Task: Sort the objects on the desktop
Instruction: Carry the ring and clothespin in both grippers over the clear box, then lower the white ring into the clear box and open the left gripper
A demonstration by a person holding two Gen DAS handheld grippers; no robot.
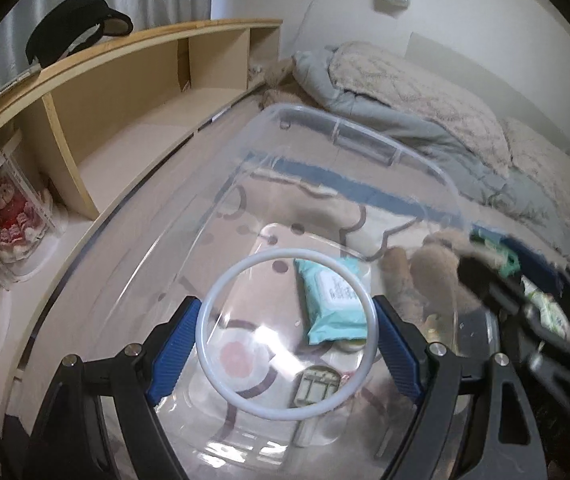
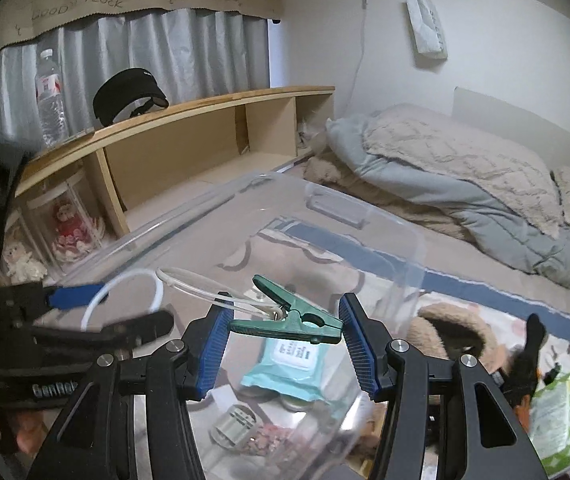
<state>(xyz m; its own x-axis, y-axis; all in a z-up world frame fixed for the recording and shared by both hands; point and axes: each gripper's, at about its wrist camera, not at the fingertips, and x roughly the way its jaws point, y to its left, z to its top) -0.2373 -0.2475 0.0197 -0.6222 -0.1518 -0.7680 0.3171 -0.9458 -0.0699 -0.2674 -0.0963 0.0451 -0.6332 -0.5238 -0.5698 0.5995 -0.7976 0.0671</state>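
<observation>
So, left gripper (image 1: 287,344): clamped across a white ring (image 1: 285,334), held over the clear bin (image 1: 369,136).
Right gripper (image 2: 283,336): closed on a green clip (image 2: 289,320), also over the bin.
Bin floor: teal wipes pack (image 1: 331,300) seen lying flat.
Far right: grey blanket (image 2: 465,184) piled up.

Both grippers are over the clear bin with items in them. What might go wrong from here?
The white ring is pinched only at its rim by the left gripper, so it may slip or spring sideways. The green clip in the right gripper trails a white loop that could snag the clear bin.
</observation>
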